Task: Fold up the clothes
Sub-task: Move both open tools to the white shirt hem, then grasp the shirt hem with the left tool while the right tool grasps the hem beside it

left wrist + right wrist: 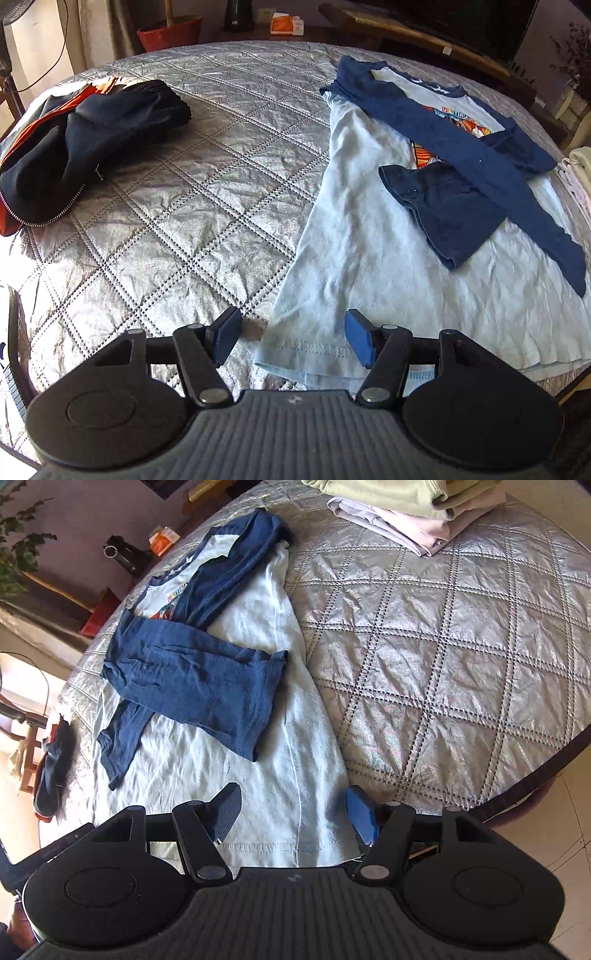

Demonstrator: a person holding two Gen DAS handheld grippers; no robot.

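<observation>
A light blue shirt (369, 258) with navy sleeves (454, 155) lies flat on the silver quilted table, both sleeves folded across its chest print. My left gripper (291, 338) stands open over the shirt's near left hem corner, one pad off the cloth, one pad above it. In the right wrist view the same shirt (236, 768) runs away from me, and my right gripper (293, 816) is open over its near right hem corner. Neither gripper holds cloth.
A crumpled navy and orange zip jacket (85, 147) lies at the table's left. Folded pale garments (413, 509) are stacked at the far right. The quilted cover (461, 646) shows bare between them. A red pot (170, 35) and dark furniture stand beyond the table.
</observation>
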